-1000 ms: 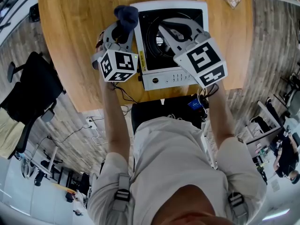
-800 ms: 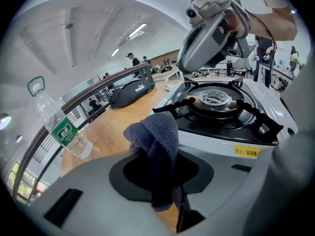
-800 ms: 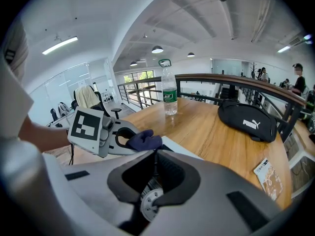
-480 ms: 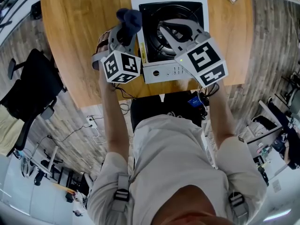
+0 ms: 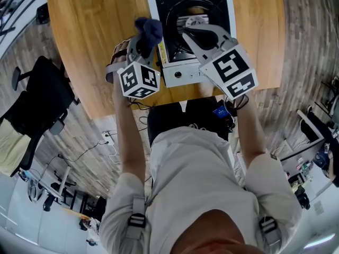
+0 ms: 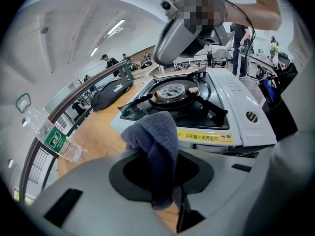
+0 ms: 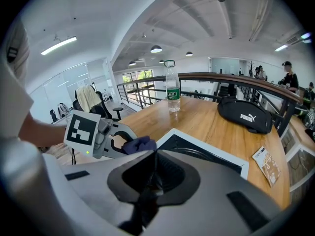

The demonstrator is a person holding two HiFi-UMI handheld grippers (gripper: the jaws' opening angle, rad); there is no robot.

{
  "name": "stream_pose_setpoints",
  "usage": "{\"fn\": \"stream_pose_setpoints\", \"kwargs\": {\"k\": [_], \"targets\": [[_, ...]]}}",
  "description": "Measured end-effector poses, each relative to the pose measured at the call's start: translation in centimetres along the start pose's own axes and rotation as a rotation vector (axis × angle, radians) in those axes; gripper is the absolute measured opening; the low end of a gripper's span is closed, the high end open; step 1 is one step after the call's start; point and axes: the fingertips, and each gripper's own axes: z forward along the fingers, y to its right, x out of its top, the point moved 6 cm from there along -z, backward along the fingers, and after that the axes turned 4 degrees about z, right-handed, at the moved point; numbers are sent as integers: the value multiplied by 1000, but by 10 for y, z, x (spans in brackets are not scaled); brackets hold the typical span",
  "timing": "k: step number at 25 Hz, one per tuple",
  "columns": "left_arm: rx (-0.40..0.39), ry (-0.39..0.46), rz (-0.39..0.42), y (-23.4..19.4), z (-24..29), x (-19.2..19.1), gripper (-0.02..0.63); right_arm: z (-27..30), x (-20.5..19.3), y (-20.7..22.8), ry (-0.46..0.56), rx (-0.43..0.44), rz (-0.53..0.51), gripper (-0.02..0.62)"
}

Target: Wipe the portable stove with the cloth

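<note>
Beside the portable stove (image 5: 231,9), my left gripper (image 5: 145,37) clamps the cloth (image 5: 150,28), right gripper (image 5: 187,32) pinched empty; next I'd press and wipe.

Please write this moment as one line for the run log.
left gripper: jaws shut on cloth | right gripper: jaws shut, empty, over portable stove | cloth-stove contact: unclear
</note>
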Motion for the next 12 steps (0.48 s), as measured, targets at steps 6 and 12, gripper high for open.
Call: {"fn": "stream_pose_setpoints", "kwargs": {"k": [6,12], "targets": [[-48,-36,86,25,-9,-8,114,-4,-9,-15,1,-4,13,32],[-77,-53,149,39,-17,-12,114,-4,-14,-27,-6,-10,25,32]]}}
